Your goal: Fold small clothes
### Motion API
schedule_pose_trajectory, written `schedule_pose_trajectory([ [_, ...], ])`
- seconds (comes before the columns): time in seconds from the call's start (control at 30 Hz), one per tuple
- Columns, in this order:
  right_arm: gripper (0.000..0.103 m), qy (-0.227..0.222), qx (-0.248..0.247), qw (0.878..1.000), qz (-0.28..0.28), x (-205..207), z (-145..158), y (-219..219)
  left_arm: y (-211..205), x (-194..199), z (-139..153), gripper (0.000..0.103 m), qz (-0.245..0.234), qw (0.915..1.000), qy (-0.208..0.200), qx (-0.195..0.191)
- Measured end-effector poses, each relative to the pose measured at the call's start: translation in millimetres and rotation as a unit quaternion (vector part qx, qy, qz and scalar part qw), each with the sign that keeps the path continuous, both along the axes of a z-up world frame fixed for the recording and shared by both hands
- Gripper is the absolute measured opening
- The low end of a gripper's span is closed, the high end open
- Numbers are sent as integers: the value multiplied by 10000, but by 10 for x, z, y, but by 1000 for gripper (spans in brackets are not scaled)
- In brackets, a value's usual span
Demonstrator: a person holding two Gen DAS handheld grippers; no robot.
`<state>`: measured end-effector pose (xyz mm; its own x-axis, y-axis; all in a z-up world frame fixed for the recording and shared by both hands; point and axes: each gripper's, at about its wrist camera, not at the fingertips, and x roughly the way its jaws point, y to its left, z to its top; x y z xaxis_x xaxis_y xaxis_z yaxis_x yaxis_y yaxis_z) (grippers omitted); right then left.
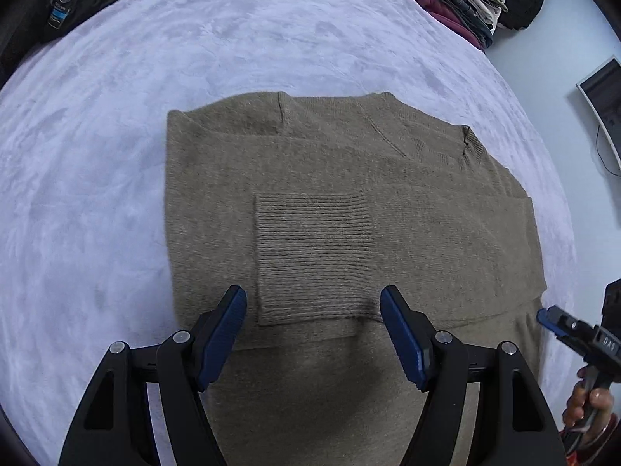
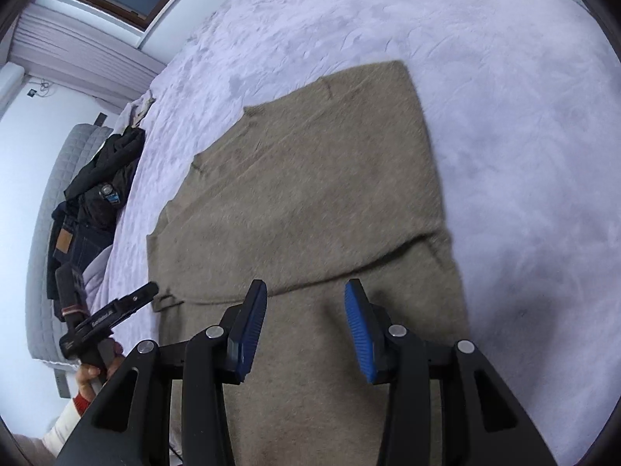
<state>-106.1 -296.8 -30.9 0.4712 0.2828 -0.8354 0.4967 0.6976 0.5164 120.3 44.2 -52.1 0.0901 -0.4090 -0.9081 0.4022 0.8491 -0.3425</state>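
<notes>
One taupe knit sweater (image 1: 333,209) lies flat on the pale lavender fuzzy bed cover (image 1: 116,116), sleeves folded in, a ribbed cuff (image 1: 314,256) on top. Two grippers hover over its near end: left gripper (image 1: 313,303) jaws wide apart, right gripper (image 2: 306,295) jaws spread too, both gripping nothing.
</notes>
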Motion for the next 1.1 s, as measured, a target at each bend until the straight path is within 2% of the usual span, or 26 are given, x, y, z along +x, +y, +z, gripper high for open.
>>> schedule_pose_trajectory([
  [0.03,45,11,38,10000,54,5,-25,60,-15,1,-31,67,-6,10000,80,-33],
  [0.07,45,22,75,9999,118,6,-45,117,-20,4,-50,51,-1,9999,131,-44],
  [0.17,45,-11,166,9995,252,-1,-54,241,44,22,-58,20,93,9992,312,-220],
  [0.23,45,-65,231,9993,281,-10,-34,277,94,17,-22,18,131,9991,272,-285],
  [0.47,45,14,341,9988,350,-56,-86,358,176,-76,-74,17,109,9999,-73,83],
  [0.5,45,37,367,9987,350,-69,-97,365,170,-102,-34,20,150,9995,-186,197],
  [0.53,45,44,384,9986,356,-85,-103,375,160,-123,-2,35,175,9987,-303,373],
  [0.57,45,51,372,9986,371,-99,-101,390,148,-142,34,54,197,9975,-426,529],
  [0.63,45,74,338,9986,405,-96,-97,416,162,-205,117,70,236,9951,-686,677],
  [0.67,45,81,323,9986,413,-97,-89,427,163,-233,148,74,227,9938,-762,773],
  [0.93,45,129,93,9984,550,-79,56,527,113,-483,208,76,88,9893,-691,1278],
  [0.97,45,144,67,9983,556,-82,76,537,124,-520,222,90,91,9893,-657,1296],
  [1.0,47,166,36,9983,560,-85,102,547,124,-556,243,100,122,9893,-625,1310],
  [1.03,51,188,-2,9983,559,-91,132,555,130,-599,278,103,161,9892,-634,1311],
  [1.1,54,204,-75,9982,556,-108,194,566,128,-670,321,103,147,9898,-548,1308],
])
